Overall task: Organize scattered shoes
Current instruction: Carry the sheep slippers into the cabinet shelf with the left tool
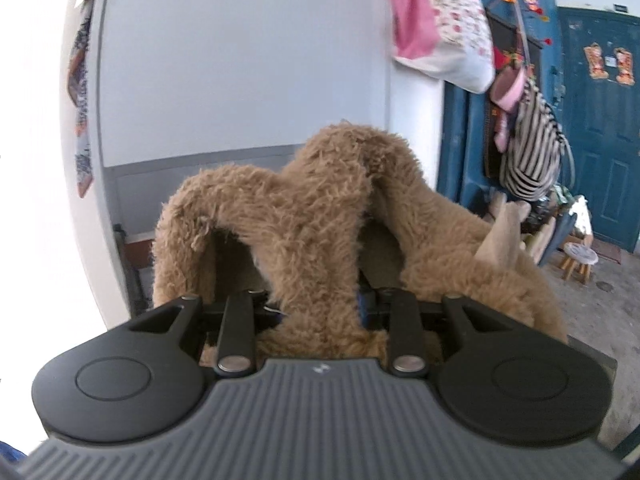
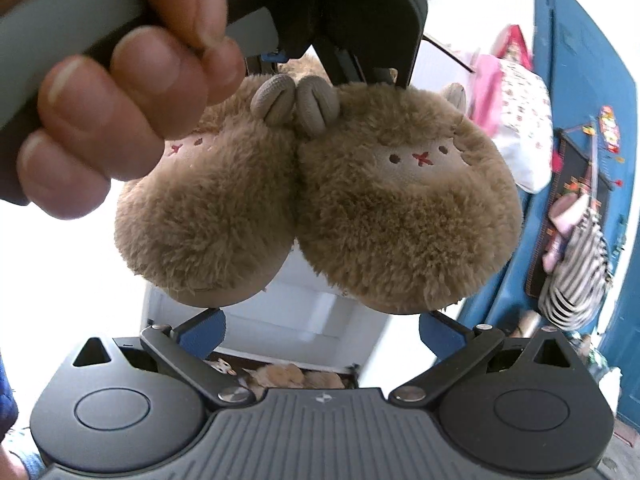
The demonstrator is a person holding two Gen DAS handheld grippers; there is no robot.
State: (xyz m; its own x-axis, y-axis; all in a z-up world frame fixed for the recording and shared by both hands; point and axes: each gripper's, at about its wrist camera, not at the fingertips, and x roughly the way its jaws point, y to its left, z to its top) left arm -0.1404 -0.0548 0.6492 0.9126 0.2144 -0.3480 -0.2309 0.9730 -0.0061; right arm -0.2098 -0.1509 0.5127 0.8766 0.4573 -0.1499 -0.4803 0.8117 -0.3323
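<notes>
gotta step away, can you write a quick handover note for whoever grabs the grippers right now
Left gripper: shut on the pair of fuzzy brown slippers, pinching their inner collars together; both hang in the air.
Right gripper: open, empty, just below the slippers' toes.
A hand holds the left gripper's handle.
Done: the pair is picked up as one.
Left: set it down tidily. A white cabinet sits below with more brown plush at its base; where this pair goes is unclear.

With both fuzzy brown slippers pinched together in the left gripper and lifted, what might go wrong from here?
1. The left gripper pinches only the slippers' soft collars together, so one could slide free.
2. The open right gripper sits just below the dangling toes and might knock them.
3. The hand hides part of one slipper.
</notes>
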